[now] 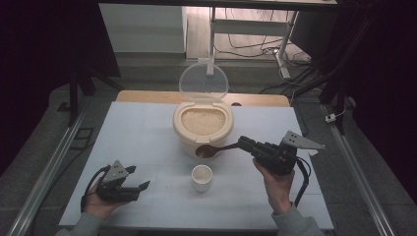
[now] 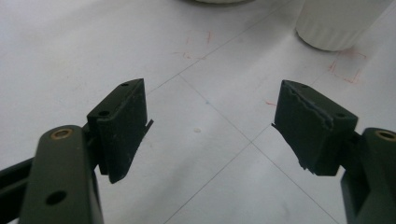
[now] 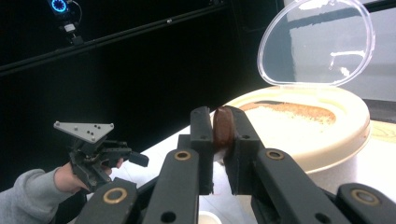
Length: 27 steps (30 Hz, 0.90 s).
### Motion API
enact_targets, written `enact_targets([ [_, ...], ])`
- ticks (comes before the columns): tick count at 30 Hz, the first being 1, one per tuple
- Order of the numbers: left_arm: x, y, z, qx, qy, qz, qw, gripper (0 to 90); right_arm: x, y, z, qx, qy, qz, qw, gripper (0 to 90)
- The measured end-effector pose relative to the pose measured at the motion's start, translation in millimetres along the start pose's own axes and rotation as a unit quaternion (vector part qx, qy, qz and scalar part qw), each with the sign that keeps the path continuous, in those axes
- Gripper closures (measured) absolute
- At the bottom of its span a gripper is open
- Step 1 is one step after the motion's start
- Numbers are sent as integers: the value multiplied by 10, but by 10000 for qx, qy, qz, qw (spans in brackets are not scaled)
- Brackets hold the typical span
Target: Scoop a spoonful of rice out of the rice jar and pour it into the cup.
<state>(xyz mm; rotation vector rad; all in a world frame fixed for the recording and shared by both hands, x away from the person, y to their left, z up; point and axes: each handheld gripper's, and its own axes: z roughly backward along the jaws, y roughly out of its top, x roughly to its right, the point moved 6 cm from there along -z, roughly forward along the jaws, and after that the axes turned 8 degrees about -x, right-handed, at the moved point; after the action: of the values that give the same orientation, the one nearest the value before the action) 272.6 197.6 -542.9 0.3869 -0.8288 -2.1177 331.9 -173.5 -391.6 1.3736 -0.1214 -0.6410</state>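
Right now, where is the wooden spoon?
In the high view the wooden spoon is clamped in the right gripper, its bowl at the near rim of the open rice container, just beyond the white cup.

Laboratory-type recording bay: white marked-out table [image 1: 147, 128] enclosed by black curtains [image 1: 44, 44], aluminium frame rails [image 1: 46, 164] at both sides, loose floor cables [image 1: 251, 49], mounted camera with a blue ring light [image 3: 59, 5].
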Motion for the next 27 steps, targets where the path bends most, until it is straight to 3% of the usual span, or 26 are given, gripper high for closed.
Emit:
enact_targets([
  [9,-5,6,-16,-37,-27,-1,10000,247,18,117,52,187,-83,44,9998,822],
  [15,-9,15,-23,-45,-41,-1,10000,244,192,285,64,373,-329,-18,9988,822],
  [27,-15,10,-36,-81,-55,-11,10000,240,475,463,-49,262,-853,-27,9960,822],
])
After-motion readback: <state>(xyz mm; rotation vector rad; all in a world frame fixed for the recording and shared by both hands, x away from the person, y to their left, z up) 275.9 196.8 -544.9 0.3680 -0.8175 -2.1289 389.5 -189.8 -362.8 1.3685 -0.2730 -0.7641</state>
